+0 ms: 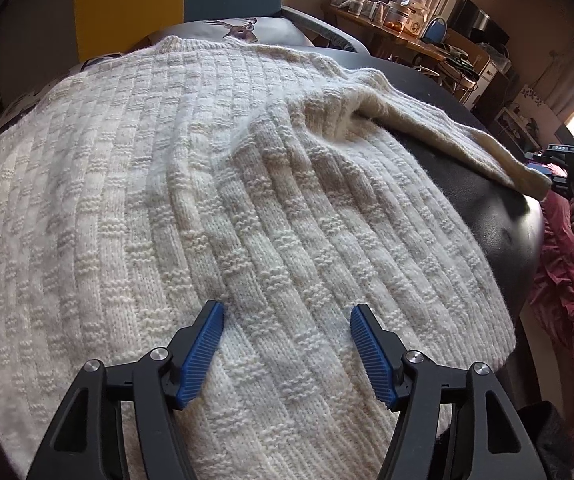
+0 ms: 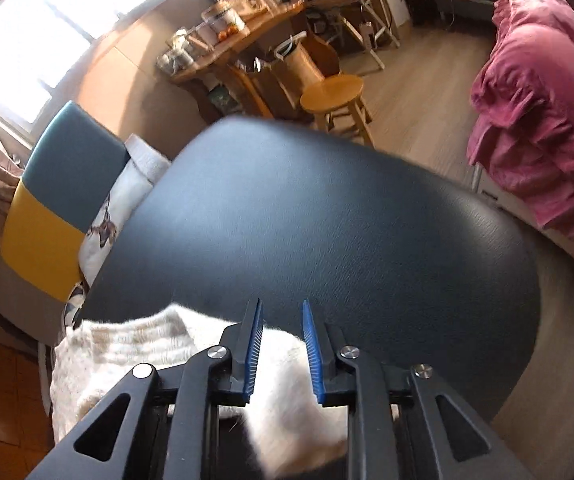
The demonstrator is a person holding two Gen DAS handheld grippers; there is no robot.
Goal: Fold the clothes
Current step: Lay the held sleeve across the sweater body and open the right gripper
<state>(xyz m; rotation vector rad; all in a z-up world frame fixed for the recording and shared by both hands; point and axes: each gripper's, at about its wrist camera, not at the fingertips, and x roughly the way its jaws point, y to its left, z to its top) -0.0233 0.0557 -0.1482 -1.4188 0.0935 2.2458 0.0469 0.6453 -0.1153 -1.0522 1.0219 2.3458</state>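
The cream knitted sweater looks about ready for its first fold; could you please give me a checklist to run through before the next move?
1. Sweater body spread flat on the black table: ok.
2. Right sleeve smooth: not ok, it is rumpled and partly lifted.
3. Left gripper open over the hem area: ok.
4. Right gripper gripping the knit: cannot tell; the fabric lies between its blue pads, with a gap showing.
5. Table beyond the sweater free for folding: ok.

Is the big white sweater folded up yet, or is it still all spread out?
Mostly spread out. The sweater lies flat across the dark table; only one sleeve is lifted, bunched at the shoulder.
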